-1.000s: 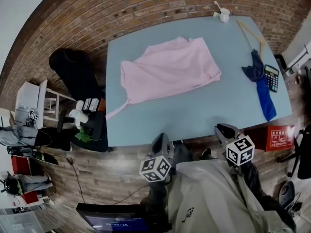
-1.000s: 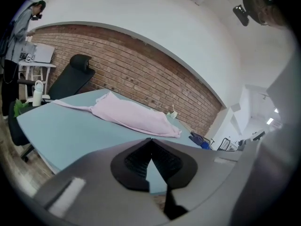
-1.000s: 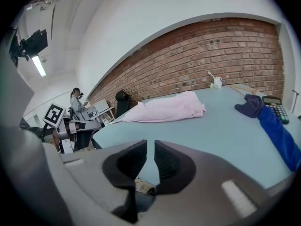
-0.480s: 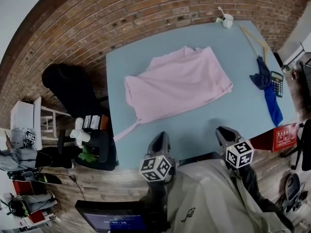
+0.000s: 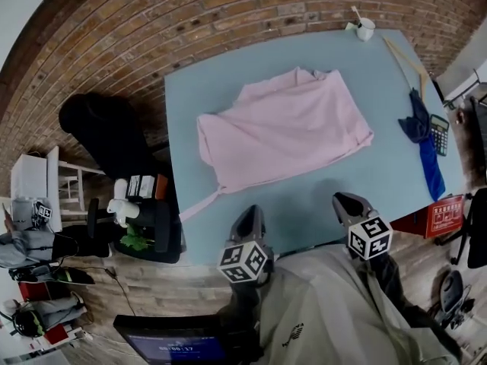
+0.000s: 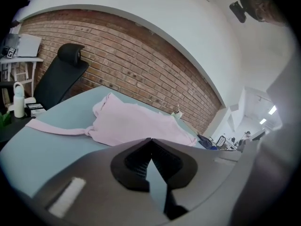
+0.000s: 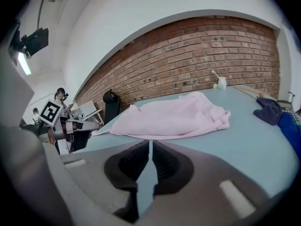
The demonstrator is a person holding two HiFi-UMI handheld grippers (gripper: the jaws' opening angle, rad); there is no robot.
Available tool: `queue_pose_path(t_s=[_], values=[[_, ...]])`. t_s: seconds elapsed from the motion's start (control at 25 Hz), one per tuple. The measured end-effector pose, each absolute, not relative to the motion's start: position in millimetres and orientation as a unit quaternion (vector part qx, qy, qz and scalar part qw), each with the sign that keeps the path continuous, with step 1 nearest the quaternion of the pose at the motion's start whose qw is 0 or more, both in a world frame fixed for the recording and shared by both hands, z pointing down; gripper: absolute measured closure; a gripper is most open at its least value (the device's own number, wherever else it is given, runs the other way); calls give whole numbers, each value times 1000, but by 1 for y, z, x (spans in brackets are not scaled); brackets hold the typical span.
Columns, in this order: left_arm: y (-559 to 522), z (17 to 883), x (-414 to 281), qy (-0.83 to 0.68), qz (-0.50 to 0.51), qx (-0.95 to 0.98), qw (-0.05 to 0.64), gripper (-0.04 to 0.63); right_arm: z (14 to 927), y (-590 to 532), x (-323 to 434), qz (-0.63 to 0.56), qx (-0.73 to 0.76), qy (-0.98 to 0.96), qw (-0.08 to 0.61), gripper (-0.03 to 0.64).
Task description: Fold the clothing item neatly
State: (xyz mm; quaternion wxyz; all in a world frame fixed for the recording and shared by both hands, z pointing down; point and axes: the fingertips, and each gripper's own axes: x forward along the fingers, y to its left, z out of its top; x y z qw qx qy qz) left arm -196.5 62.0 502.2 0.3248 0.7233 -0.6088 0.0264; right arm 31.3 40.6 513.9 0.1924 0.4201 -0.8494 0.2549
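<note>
A big light blue table (image 5: 198,90) stands by a brick wall (image 5: 152,21). At its far corner sits a white cup (image 5: 366,29) with something sticking out of it. Near the right edge lie a wooden hanger (image 5: 403,55), a blue cloth (image 5: 426,158) and a calculator (image 5: 440,134), which is just beside the cloth. A black chair (image 5: 103,131) stands left of the table, with a white bottle (image 5: 119,204) near it. A red box (image 5: 441,214) sits by the table's near right corner.
</note>
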Motion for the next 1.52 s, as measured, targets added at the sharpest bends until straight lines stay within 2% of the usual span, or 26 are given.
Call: queue_pose_path(t_s=[0.56,0.72,0.88,1.52], values=[[45,512,-176,-632,23,696,341,588,512,-9,63,266,419,-847,188,614],[36,529,-200,-661,-1,655,366,587,524,-40,98,305,461,-819,156,614],[23,527,-218,-681,-12,639,358,588,528,-62,126,303,478,-808,165,614],[15,532,-169,-659,24,663,354,588,540,-31,87,287,412,-839,209,614]])
